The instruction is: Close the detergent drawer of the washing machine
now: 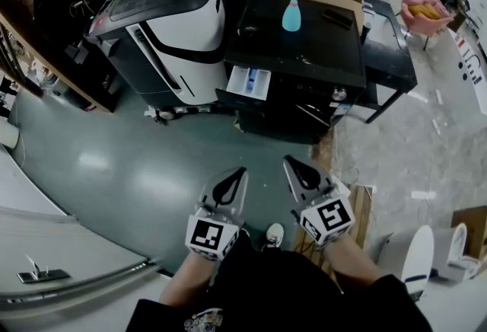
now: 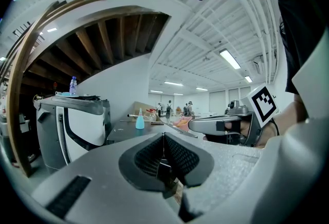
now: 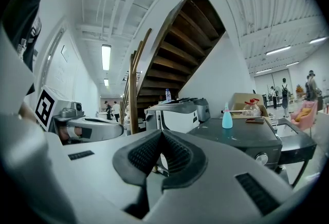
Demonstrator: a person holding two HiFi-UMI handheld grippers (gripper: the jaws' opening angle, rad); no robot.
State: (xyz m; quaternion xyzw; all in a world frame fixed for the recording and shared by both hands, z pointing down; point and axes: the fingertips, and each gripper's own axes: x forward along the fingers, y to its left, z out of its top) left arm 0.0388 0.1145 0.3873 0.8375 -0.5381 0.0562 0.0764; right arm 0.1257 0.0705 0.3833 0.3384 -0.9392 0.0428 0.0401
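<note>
So, both tongs were pinched fully together and empty. The left tongs point(image 1: 240, 171) and right tongs point(image 1: 289, 161) sat side by side near the person, probably just lined up before starting. The detergent drawer point(image 1: 249, 82) stuck out open at the top left of the washing machine point(image 1: 304, 56) front, well beyond both. Bare floor point(image 1: 152, 163) lay between, so there was loads of room to move in. A white machine point(image 1: 179, 41) stood just left of the drawer, so I'd guess a straight push on its front edge.
</note>
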